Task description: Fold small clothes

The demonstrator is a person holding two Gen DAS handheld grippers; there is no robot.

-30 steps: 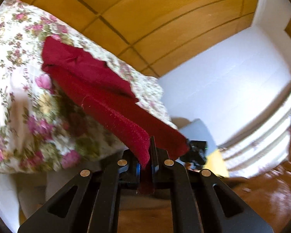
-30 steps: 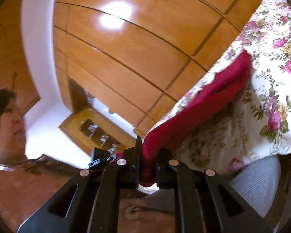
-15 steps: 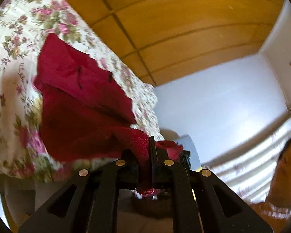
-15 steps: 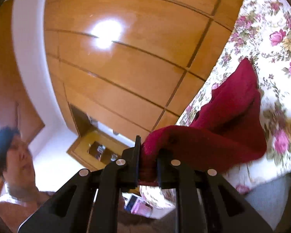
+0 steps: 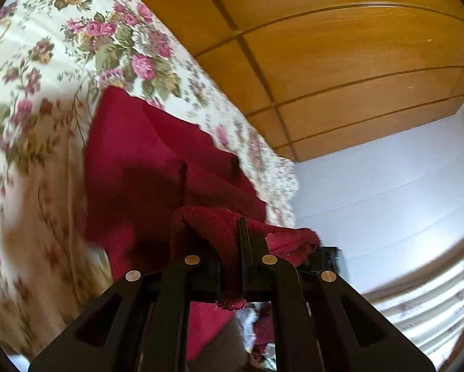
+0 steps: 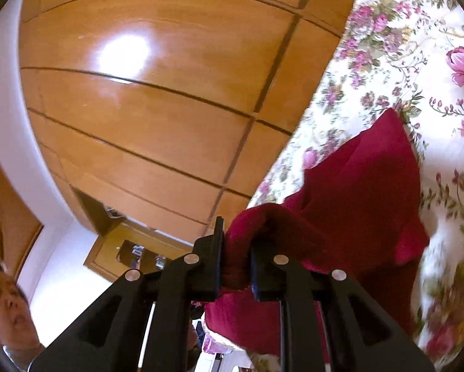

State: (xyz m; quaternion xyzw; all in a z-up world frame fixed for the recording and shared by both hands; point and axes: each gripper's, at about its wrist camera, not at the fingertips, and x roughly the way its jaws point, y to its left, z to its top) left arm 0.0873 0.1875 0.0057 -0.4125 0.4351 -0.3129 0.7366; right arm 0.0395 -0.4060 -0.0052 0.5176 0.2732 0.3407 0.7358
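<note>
A dark red garment (image 5: 145,167) lies on the floral bedspread (image 5: 46,62), its near edge lifted. My left gripper (image 5: 235,241) is shut on one corner of that edge. In the right wrist view the same red garment (image 6: 356,192) stretches from the floral bedspread (image 6: 418,62) to my right gripper (image 6: 236,248), which is shut on the other corner. The held edge curls over both sets of jaws and hangs slack between them. The far end of the garment rests flat on the bed.
Wooden wardrobe panels (image 5: 340,62) rise behind the bed. A white wall (image 5: 387,201) is at the right in the left wrist view. A person's face (image 6: 6,307) shows at the lower left of the right wrist view.
Both grippers have moved forward over the bed with the held edge. The garment went from stretched taut to slack and doubling over itself.
</note>
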